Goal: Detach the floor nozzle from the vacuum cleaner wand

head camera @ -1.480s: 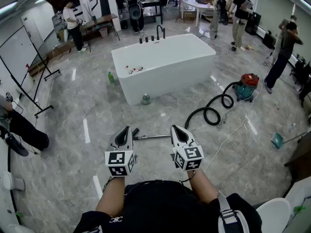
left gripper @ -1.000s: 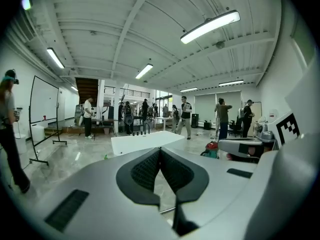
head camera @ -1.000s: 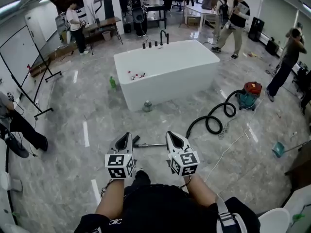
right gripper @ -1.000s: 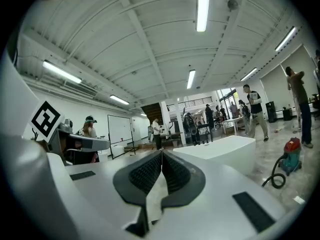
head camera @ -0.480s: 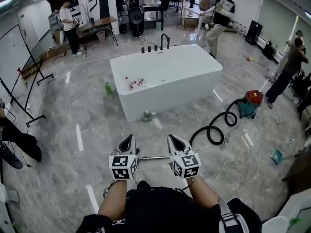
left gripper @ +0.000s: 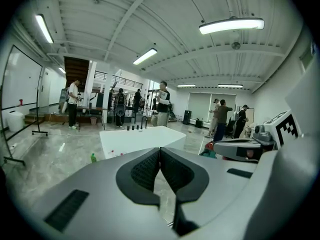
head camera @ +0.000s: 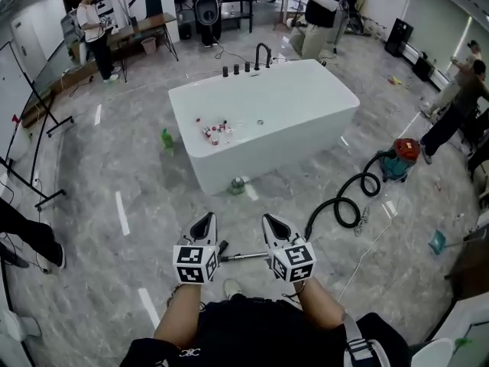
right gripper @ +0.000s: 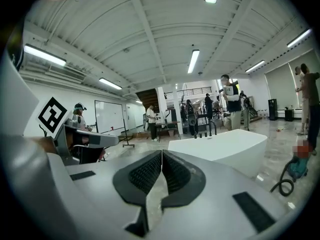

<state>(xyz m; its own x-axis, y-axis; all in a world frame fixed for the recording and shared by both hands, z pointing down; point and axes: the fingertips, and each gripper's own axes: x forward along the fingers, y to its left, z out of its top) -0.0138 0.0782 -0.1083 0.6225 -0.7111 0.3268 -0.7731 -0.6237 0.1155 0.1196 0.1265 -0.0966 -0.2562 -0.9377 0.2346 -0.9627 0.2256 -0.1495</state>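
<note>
Here, left tool (head camera: pixel 205 220) and right tool (head camera: pixel 273 222) both closed tight and empty, vacuum wand (head camera: pixel 246 256) lying on the grey floor (head camera: pixel 99 167) between them, white bathtub (head camera: pixel 275 140) beyond.

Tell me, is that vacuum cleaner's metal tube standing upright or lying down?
Lying down. The head view shows the metal tube stretched flat along the grey floor, just ahead of the person.

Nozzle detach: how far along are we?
Done: nothing; the nozzle looks joined to the wand on the floor. In hand: nothing; left gripper and right gripper are shut, empty, held above the wand. Left: grasp both parts, pull the nozzle off.
</note>
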